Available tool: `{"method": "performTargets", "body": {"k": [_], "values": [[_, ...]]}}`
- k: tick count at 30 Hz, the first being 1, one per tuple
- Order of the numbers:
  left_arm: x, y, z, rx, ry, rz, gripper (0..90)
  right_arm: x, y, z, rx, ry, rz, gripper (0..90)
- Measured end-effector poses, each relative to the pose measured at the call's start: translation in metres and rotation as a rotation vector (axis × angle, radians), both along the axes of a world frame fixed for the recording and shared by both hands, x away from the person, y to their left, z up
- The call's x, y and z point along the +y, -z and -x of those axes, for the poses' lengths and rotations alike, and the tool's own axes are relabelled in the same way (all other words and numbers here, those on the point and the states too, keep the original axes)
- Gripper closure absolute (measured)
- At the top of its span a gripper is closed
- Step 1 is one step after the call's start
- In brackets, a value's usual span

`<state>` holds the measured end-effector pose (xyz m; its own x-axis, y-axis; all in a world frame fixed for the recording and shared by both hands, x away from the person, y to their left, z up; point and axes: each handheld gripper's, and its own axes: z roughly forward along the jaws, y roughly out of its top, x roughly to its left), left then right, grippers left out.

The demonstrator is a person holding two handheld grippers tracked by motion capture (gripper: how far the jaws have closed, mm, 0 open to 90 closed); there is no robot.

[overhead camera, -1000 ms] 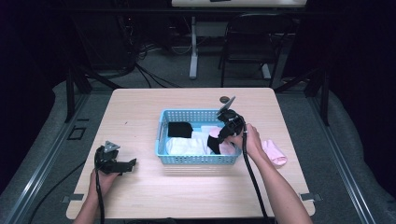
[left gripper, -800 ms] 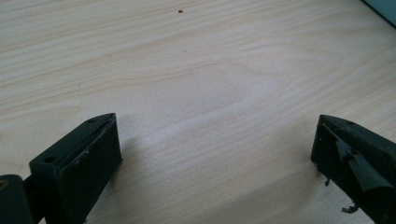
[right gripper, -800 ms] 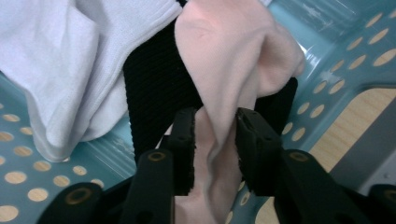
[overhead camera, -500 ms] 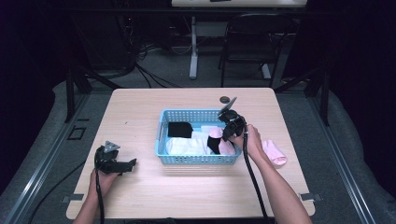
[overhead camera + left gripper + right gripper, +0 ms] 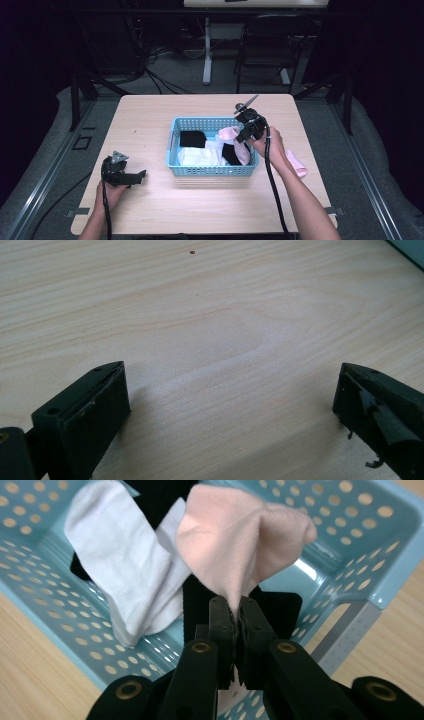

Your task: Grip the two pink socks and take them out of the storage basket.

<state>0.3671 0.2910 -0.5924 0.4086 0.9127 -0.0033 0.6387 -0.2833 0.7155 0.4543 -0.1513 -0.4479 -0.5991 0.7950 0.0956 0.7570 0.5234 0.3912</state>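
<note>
High view: the right gripper (image 5: 244,131) hangs over the right end of a light blue basket (image 5: 173,142) that sits near the middle of a pale wooden table (image 5: 150,200), and a pink sock (image 5: 231,137) droops from its tip into the basket. Right gripper view, looking down along the jaws, shows them pressed together on a pinch of the pink sock (image 5: 240,540), whose loose cloth spreads out above the tips over the inside of the basket (image 5: 35,580). Under and beside that sock lie a white sock (image 5: 127,565), draped toward one perforated wall, and a black sock (image 5: 200,602) directly beneath the jaws; from above, the white sock (image 5: 197,156) fills the near left part of the basket, one black piece (image 5: 192,139) lies at the far left and another black piece (image 5: 231,154) sits beside the hanging pink one. A second pink sock (image 5: 296,165) lies flat on the table just outside the right end of the basket, close to the person's right hand (image 5: 270,145). Well apart, near the front left corner of the table, the left gripper (image 5: 137,176) rests low over bare wood. Left gripper view shows its two black jaws spread wide with nothing between them, only the wood grain of the table (image 5: 225,325) ahead.
</note>
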Motion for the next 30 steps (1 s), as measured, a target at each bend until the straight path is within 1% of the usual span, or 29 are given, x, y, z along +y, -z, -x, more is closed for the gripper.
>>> {"method": "performTargets", "body": {"k": [1,2,3,4,5,6,10,12,13,14,15,17,19,20,22,23,24,30], "values": [[0.000,0.000,0.000,0.000,0.000,0.000,1.4,0.000,-0.003,0.001,-0.007,-0.007,-0.006,87.0],[0.000,0.000,0.000,0.000,0.000,0.000,1.4,0.001,-0.006,0.001,-0.008,-0.008,-0.003,87.0],[0.000,0.000,0.000,0.000,0.000,0.000,1.4,0.001,-0.009,0.002,-0.008,-0.021,0.002,87.0],[0.000,0.000,0.000,0.000,0.000,0.000,1.4,0.001,-0.011,0.003,-0.020,-0.017,-0.005,87.0],[0.000,0.000,0.000,0.000,0.000,0.000,1.4,0.002,-0.013,0.004,-0.020,-0.007,-0.015,87.0],[0.000,0.000,0.000,0.000,0.000,0.000,1.4,0.002,-0.015,0.004,-0.024,-0.017,-0.007,87.0],[0.000,0.000,0.000,0.000,0.000,0.000,1.4,0.002,-0.022,0.005,-0.026,-0.011,-0.010,87.0],[0.000,0.000,0.000,0.000,0.000,0.000,1.4,0.001,-0.023,0.005,-0.034,-0.018,-0.009,87.0],[0.000,0.000,0.000,0.000,0.000,0.000,1.4,0.001,-0.025,0.005,-0.030,-0.016,-0.009,87.1],[0.000,0.000,0.000,0.000,0.000,0.000,1.4,0.000,-0.026,0.005,-0.032,-0.026,-0.002,87.1],[0.000,0.000,0.000,0.000,0.000,0.000,1.4,0.001,-0.027,0.005,-0.031,-0.022,-0.015,87.1],[0.000,0.000,0.000,0.000,0.000,0.000,1.4,0.000,-0.030,0.006,-0.036,-0.027,-0.006,87.1],[0.000,0.000,0.000,0.000,-0.001,0.001,1.4,-0.001,-0.033,0.007,-0.045,-0.019,-0.014,87.1],[0.000,0.000,0.000,-0.001,-0.001,0.001,1.4,-0.002,-0.036,0.006,-0.039,-0.031,-0.004,87.1],[0.000,0.000,0.000,-0.001,-0.001,0.001,1.4,-0.003,-0.039,0.008,-0.053,-0.020,-0.022,87.1],[0.000,0.000,0.000,0.000,0.000,0.000,1.4,-0.003,-0.042,0.008,-0.047,-0.025,-0.021,87.1],[0.000,0.000,0.000,0.000,0.000,0.000,1.4,-0.004,-0.044,0.008,-0.056,-0.022,-0.025,87.1],[0.000,0.000,0.000,0.000,0.000,0.000,1.4,-0.007,-0.056,0.011,-0.063,-0.027,-0.028,87.1]]}}
